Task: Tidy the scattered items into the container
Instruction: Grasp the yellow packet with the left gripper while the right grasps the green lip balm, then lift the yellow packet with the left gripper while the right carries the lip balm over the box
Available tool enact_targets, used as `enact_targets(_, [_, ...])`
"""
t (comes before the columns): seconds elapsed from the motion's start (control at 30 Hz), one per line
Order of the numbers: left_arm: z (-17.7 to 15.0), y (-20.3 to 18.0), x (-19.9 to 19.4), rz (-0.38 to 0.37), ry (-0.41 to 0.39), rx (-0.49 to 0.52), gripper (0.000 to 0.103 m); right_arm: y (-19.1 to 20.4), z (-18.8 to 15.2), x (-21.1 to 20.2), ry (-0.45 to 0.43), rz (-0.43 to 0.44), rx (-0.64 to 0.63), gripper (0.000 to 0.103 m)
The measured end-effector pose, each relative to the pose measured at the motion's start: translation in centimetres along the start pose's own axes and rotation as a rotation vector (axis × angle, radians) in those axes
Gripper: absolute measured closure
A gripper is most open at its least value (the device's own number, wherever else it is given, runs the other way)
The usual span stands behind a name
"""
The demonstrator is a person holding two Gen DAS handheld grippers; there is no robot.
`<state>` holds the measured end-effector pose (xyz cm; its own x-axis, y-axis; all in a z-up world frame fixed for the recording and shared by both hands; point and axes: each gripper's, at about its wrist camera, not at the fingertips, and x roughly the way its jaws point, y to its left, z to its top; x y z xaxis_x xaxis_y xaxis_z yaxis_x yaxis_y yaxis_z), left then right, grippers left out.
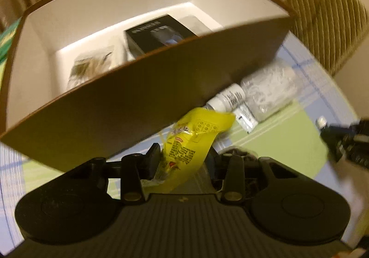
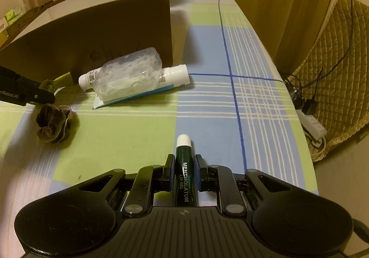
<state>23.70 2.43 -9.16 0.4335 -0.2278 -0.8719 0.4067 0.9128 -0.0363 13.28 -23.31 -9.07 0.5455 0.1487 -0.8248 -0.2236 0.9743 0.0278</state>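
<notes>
Yellow packet (image 1: pixel 184 142) between the left gripper (image 1: pixel 182 156) pads, jaws narrowed onto it, just before the brown box (image 1: pixel 138 101) wall. Right gripper (image 2: pixel 184 171) clamped tight on a green lip-gel tube (image 2: pixel 184 165) over the checked cloth (image 2: pixel 253 96). Bottle (image 2: pixel 129 75), white tube (image 2: pixel 175 73) and scrunchie (image 2: pixel 54 123) lie outside the box.

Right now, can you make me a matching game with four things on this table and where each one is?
Things:
1. yellow packet
2. lip gel tube
3. brown scrunchie
4. black box

Places:
A. inside the cardboard box
B. between the right gripper pads
C. lying loose on the checked tablecloth
D. between the left gripper fingers

Pairs: 1-D, 2-B, 3-C, 4-A
</notes>
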Motion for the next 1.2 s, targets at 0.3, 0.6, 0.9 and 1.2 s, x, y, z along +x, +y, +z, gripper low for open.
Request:
enact_targets(0.3, [-0.6, -1.3, -0.4, 0.041, -0.022, 0.118, 0.076, 0.1, -0.2, -0.1, -0.005, -0.002, -0.02, 0.089])
enact_targets(0.6, [-0.3, 2.3, -2.3, 0.027, -0.025, 0.04, 0.084, 0.4, -0.3, -0.1, -0.007, -0.01, -0.026, 0.089])
enact_targets(0.9, [-0.3, 1.2, -0.3, 0.058, 0.011, 0.118, 0.083, 0.5, -0.4, -0.1, -0.008, -0.015, -0.037, 0.089])
enact_targets(1.2, [-2.6, 1.9, -2.4, 0.001, -0.003, -0.009, 0.083, 1.2, -0.4, -0.2, 0.02, -0.015, -0.086, 0.089])
